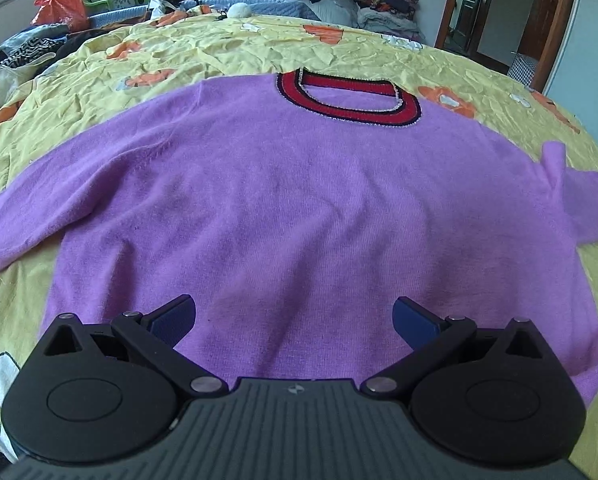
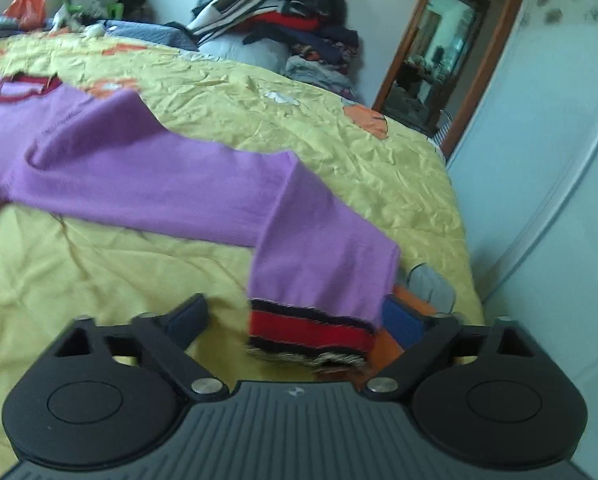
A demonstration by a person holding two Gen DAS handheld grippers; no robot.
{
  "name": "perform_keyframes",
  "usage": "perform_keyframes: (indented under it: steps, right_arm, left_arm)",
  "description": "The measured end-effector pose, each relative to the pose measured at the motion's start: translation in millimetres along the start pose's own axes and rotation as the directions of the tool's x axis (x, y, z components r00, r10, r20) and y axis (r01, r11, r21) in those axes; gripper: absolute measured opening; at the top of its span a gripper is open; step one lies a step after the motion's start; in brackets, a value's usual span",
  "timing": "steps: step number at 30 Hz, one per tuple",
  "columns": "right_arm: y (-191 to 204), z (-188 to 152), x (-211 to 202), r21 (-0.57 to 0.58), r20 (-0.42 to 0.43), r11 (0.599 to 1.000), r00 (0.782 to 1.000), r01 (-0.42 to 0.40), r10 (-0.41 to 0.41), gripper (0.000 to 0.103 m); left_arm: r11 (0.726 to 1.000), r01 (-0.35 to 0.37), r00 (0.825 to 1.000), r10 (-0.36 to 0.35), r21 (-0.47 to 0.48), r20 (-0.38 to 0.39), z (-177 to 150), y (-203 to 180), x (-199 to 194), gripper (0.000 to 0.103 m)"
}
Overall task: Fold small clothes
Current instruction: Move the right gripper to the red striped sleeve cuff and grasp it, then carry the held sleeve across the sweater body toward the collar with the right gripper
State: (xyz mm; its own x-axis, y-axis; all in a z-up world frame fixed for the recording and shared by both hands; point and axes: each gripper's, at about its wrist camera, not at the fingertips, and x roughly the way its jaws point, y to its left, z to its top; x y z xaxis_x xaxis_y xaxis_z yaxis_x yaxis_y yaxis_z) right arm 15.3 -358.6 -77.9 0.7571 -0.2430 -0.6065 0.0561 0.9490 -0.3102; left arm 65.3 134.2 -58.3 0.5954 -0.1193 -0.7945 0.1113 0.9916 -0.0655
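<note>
Striped cuff [image 2: 311,336] nearest, sleeve [image 2: 203,188] toward collar [image 2: 23,88]

Each black plastic tool [image 1: 294,320] [image 2: 295,322] has a ribbed grey body, round side discs beside it, silver screws and dark blue pads [image 1: 413,322].

My left hand-held gripper [image 1: 294,320] pointed forward and slightly down, its two blue-padded fingers [image 1: 175,318] spread wide with nothing between them. My right hand-held gripper [image 2: 299,322] was tilted the same way, its fingers [image 2: 189,320] also spread wide apart, not clamped on anything.
</note>
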Motion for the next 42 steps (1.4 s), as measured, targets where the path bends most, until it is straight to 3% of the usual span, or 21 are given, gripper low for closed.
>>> perform_keyframes:
  steps: [1,2,5,7,11,15,18,21,25,28,32,34,38,42]
  right_arm:
    - [-4,0,1,0.0,0.001,1.0,1.0,0.006,-0.006,0.048]
    - [-9,0,5,0.004,-0.013,1.0,1.0,0.007,-0.007,0.03]
    - [-10,-2,10,-0.053,-0.014,0.998,1.0,0.019,-0.019,0.01]
    - [-8,-2,9,-0.087,-0.002,0.996,1.0,0.028,-0.028,0.009]
    - [-23,7,-21,0.013,0.055,1.0,0.998,0.014,-0.014,0.008]
    - [-38,24,-78,0.125,0.122,0.989,0.99,-0.084,0.068,0.008]
    - [-52,40,-129,0.203,0.198,0.963,0.971,-0.178,0.138,0.008]
    - [-75,60,-151,0.252,0.235,0.946,0.961,-0.202,0.143,0.008]
    - [-126,83,-113,0.353,0.173,0.93,0.984,-0.108,0.049,0.008]
    - [-164,85,-58,0.414,0.043,0.91,0.999,-0.016,-0.002,0.007]
    - [-194,58,5,0.455,-0.179,0.885,0.984,0.103,-0.022,0.007]
    - [-197,39,15,0.48,-0.234,0.868,0.972,0.124,-0.009,0.007]
    - [-193,29,-11,0.582,-0.146,0.812,0.988,0.038,0.059,0.006]
    - [-177,54,-47,0.634,-0.033,0.767,0.988,-0.094,0.148,0.006]
  left_arm:
    - [1.0,-0.003,1.0,0.003,0.0,-0.003,0,0,1,0.103]
    - [1.0,-0.007,1.0,0.007,0.002,-0.007,0,-1,1,0.103]
    - [1.0,-0.017,1.0,0.017,0.008,-0.015,1,-2,2,0.103]
    - [1.0,-0.012,1.0,0.012,0.006,-0.017,0,-2,1,0.103]
    - [1.0,-0.012,1.0,0.013,0.016,-0.016,-3,-2,-3,0.103]
    - [0.999,-0.012,1.0,0.011,0.036,0.006,-5,1,-13,0.103]
    - [0.999,-0.009,1.0,0.009,0.047,0.019,-5,5,-20,0.103]
    - [0.999,0.002,1.0,-0.003,0.04,0.024,-5,11,-25,0.103]
    - [0.999,-0.002,0.999,0.001,0.033,0.033,-4,16,-29,0.103]
    - [1.0,0.002,0.999,-0.002,0.022,0.034,-3,19,-33,0.103]
    - [0.999,-0.005,0.999,0.004,0.038,0.034,-2,19,-38,0.103]
    - [0.999,0.0,1.0,-0.001,0.044,0.029,-1,20,-38,0.103]
    - [0.999,0.014,1.0,-0.015,0.039,0.017,0,26,-36,0.103]
    - [0.999,0.047,0.999,-0.048,0.017,0.01,-2,34,-36,0.103]
